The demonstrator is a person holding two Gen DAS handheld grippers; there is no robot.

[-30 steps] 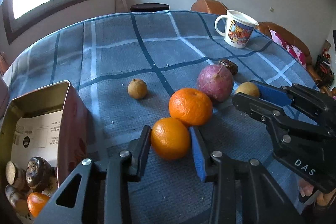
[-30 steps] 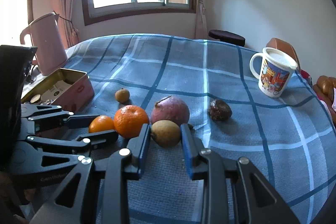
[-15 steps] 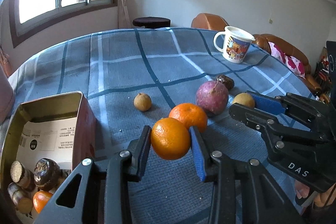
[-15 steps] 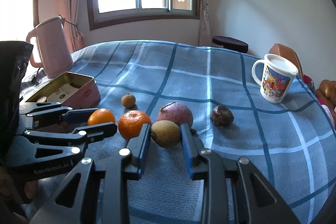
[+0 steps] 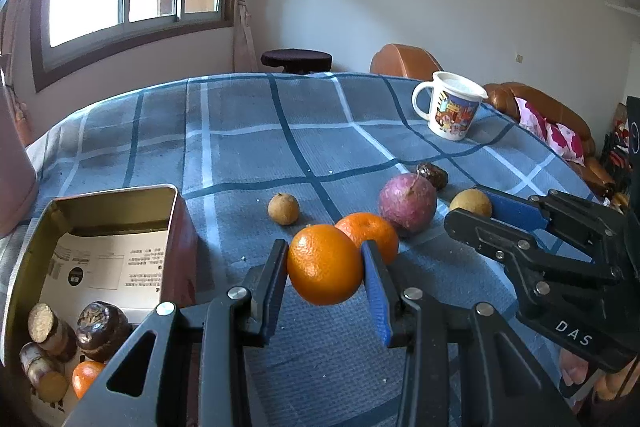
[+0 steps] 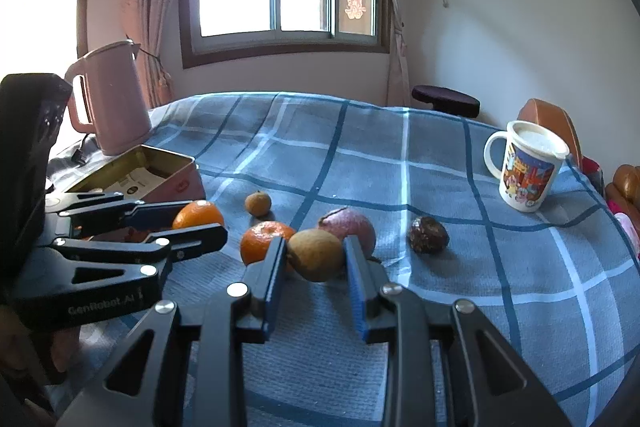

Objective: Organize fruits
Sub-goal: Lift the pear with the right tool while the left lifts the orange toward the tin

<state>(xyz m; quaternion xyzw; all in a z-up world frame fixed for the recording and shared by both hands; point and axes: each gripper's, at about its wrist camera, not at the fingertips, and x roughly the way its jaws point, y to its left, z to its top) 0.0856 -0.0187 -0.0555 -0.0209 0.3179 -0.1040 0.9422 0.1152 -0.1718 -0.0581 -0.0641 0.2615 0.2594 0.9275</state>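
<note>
My left gripper [image 5: 325,269] is shut on an orange [image 5: 325,270] and holds it above the blue plaid tablecloth; it also shows in the right wrist view [image 6: 198,215]. My right gripper [image 6: 315,259] is shut on a yellow-brown round fruit [image 6: 316,255], lifted a little off the cloth, also seen in the left wrist view [image 5: 470,203]. On the cloth lie a second orange [image 5: 370,231], a purple-red fruit [image 5: 407,203], a small tan fruit [image 5: 283,209] and a dark wrinkled fruit [image 6: 427,235]. An open metal tin [image 5: 108,195] at the left holds several dark and tan pieces and a small orange.
A white cartoon mug [image 6: 526,167] stands at the far right of the table. A pink kettle [image 6: 110,99] stands behind the tin at the far left. A dark stool [image 5: 297,59] and brown chairs [image 5: 404,57] sit beyond the table's far edge.
My left gripper has lifted the orange off the cloth, away from the second orange. My right gripper has risen slightly with the yellow-brown fruit held.
</note>
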